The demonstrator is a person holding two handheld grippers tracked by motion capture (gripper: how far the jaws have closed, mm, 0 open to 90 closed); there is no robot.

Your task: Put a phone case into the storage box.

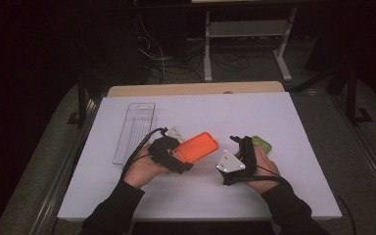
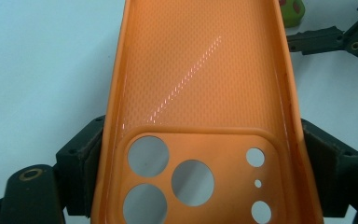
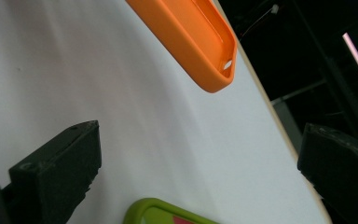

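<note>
The left gripper (image 1: 176, 157) has its fingers (image 2: 81, 156) closed on an orange, soft-looking phone case (image 1: 199, 146), clamping it across its width at the end that carries the camera cut-outs. In the left gripper view the two black pads press against the case's long side walls, and the case's textured hollow side faces the camera, with three large round holes and three small ones lying between the fingers. The rest of the case runs straight out beyond the fingertips, above the white surface (image 1: 200, 196).

The right gripper (image 1: 239, 147) stands with its fingers (image 3: 60, 168) spread wide and nothing between them. In the right gripper view the bare surface fills the gap, and a lime-green phone case (image 3: 156, 212) lies flat just below and between the two fingers, near their roots, apart from both pads. The free end of the orange case hangs well beyond those fingertips, off to the upper side, touching neither.

In the high view a clear, long plastic tray (image 1: 134, 129) lies on the surface on the outer side of the left gripper, apart from its fingers.
</note>
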